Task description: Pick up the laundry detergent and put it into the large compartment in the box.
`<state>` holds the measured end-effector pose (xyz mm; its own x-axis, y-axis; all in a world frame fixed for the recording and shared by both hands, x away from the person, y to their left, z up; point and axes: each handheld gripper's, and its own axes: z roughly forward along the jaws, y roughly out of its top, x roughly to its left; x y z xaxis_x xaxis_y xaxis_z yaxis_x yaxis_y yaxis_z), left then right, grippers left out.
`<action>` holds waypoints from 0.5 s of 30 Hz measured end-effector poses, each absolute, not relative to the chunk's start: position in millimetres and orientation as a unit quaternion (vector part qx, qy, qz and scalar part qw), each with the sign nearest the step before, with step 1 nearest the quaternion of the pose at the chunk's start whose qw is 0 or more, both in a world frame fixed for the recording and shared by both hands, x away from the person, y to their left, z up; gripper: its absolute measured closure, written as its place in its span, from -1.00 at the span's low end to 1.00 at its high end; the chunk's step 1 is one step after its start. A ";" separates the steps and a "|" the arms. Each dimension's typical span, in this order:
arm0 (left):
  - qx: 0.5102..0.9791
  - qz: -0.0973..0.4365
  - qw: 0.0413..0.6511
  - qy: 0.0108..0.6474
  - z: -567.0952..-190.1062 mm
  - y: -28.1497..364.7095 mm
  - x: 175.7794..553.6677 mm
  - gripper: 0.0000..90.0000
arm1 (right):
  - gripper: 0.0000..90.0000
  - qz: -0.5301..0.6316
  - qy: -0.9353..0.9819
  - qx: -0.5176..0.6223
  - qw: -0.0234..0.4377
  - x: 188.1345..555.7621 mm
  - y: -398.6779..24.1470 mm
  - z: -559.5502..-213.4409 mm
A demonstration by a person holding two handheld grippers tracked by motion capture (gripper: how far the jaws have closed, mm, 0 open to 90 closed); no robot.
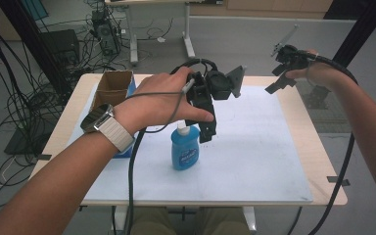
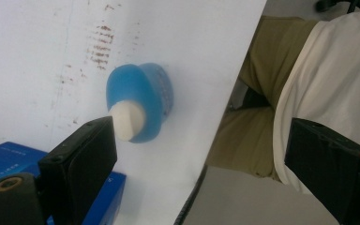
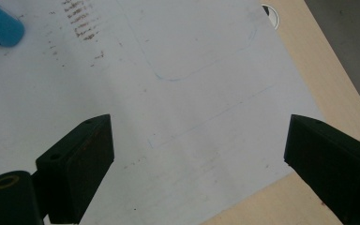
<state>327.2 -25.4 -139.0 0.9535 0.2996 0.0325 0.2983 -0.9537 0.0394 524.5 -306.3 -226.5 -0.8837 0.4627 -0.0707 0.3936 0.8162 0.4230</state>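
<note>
Right now the blue bottle [image 1: 185,149] stands upright on the white sheet [image 1: 254,147] that covers the table [image 1: 318,147], its white cap [image 1: 181,129] on top. The left gripper [image 1: 206,128] hangs just above and beside that cap, held in the person's left hand [image 1: 169,100]. In the left gripper view its jaws are spread wide, gripping nothing; one jaw sits just beside the cap [image 2: 127,121] of the bottle [image 2: 143,101], and whether it touches cannot be told. A blue box [image 2: 9,161] lies near the bottle, on the side away from the right gripper [image 1: 280,83], and a cardboard box [image 1: 111,87] stands beyond it at the far edge of the sheet. The right gripper is well apart from the bottle, raised over the far corner of the table. In its own view the jaws are spread wide over bare sheet [image 3: 192,112], holding nothing, with the bottle [image 3: 0,26] off in a corner.
</note>
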 end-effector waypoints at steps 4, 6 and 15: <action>0.985 0.024 0.014 0.172 -140.6 -24.5 329.9 -0.78 | -0.82 0.204 0.949 0.224 0.086 523.5 -305.5 -225.5; 0.982 0.029 0.018 0.185 -141.1 -23.7 331.1 -0.79 | -0.82 0.204 0.949 0.225 0.086 522.7 -305.2 -225.2; 0.976 0.033 0.017 0.217 -146.8 -21.8 338.1 -0.79 | -0.82 0.209 0.947 0.226 0.087 520.2 -307.4 -224.8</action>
